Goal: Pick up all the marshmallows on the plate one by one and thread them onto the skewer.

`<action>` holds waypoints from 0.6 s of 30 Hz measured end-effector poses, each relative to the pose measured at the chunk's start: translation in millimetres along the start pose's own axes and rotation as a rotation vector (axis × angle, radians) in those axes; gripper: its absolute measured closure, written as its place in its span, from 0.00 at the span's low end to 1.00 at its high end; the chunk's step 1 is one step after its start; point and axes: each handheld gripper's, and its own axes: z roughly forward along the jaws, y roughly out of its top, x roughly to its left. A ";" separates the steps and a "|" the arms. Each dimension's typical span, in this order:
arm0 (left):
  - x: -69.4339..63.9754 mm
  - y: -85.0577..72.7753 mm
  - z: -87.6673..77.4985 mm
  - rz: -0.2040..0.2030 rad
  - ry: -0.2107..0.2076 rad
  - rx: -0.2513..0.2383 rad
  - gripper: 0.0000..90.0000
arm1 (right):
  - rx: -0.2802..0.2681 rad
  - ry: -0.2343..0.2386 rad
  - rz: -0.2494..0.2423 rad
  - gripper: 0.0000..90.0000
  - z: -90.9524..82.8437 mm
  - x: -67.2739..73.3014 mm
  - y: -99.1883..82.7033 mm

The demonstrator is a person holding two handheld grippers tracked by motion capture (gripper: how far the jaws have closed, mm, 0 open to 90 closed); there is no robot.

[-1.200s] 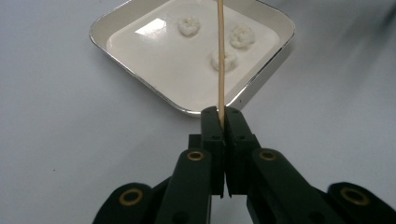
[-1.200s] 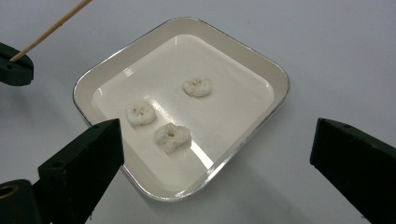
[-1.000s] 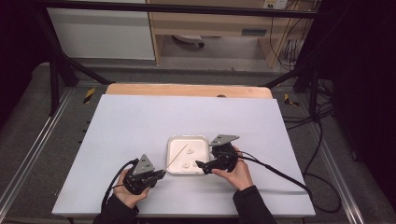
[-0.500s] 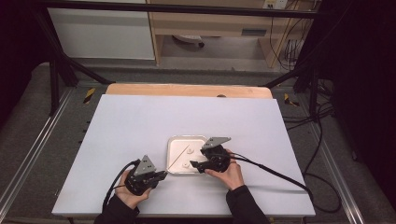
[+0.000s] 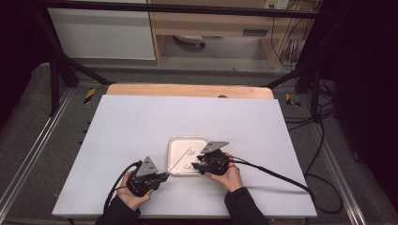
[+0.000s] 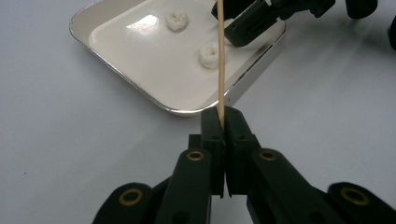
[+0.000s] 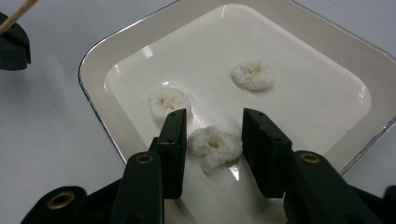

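Three white puffed rings lie in the tray (image 5: 174, 143) near the desk's front edge. My left gripper (image 6: 223, 122) is pressed together on a thin wooden skewer (image 6: 220, 60) that slants over the tray's front-left corner. My right gripper (image 7: 212, 126) has just been closing — its jaws straddle the nearest ring (image 7: 215, 144), a gap visible at either side. Step in hand, as I judge it: picking that ring up. Next — finish the pinch gently, lift, and line its hole up with the skewer's tip.
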 end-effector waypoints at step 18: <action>-1.0 -0.3 0.0 -0.004 -0.005 -0.010 0.98 | -0.038 0.012 0.017 0.76 -8.3 0.7 3.3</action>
